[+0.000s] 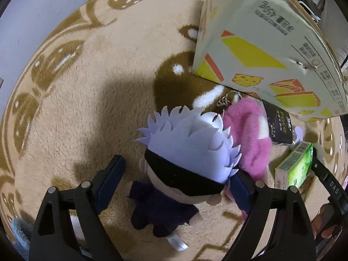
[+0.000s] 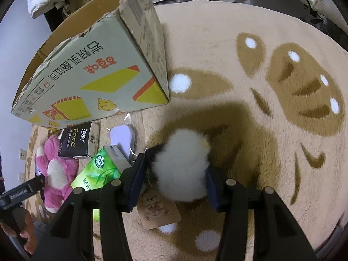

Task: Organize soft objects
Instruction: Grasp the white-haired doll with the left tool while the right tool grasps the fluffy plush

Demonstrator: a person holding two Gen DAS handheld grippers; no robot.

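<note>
In the left wrist view we are looking down on a beige rug [image 1: 91, 100] patterned in brown. Our left gripper [image 1: 174, 187] is standing with its fingers wide apart around a small plush doll [image 1: 182, 163] with pale lilac spiky hair, a black blindfold and a dark outfit. The left finger [image 1: 111, 180] is sitting clear of the doll, while the right finger is partly hidden behind the doll's head, so we cannot tell whether it is touching. The doll is lying on the rug between the fingers. Just to its right a pink plush toy [image 1: 248, 134] with a metal keychain [image 1: 226, 102] is lying against it. Further right a black tissue pack [image 1: 278, 124] and a green tissue pack [image 1: 293, 167] are resting on the rug, and a printed cardboard box [image 1: 269, 43] is standing behind them.

In the right wrist view the same cardboard box [image 2: 91, 74] is filling the upper left, open at the top. Below it we are seeing the pink plush toy [image 2: 56, 174], the black tissue pack [image 2: 78, 141] and the green tissue pack [image 2: 97, 171], with a white piece in clear wrapping [image 2: 124, 137] beside them. Our right gripper [image 2: 178, 180] is clamping a fluffy white plush [image 2: 182, 167] between its fingers, both pads pressing into the fur. A brown paper tag [image 2: 156, 211] printed with a bear is hanging beneath the plush. Whether the plush is resting on the rug [image 2: 261, 65] or lifted off it, we cannot tell.
</note>
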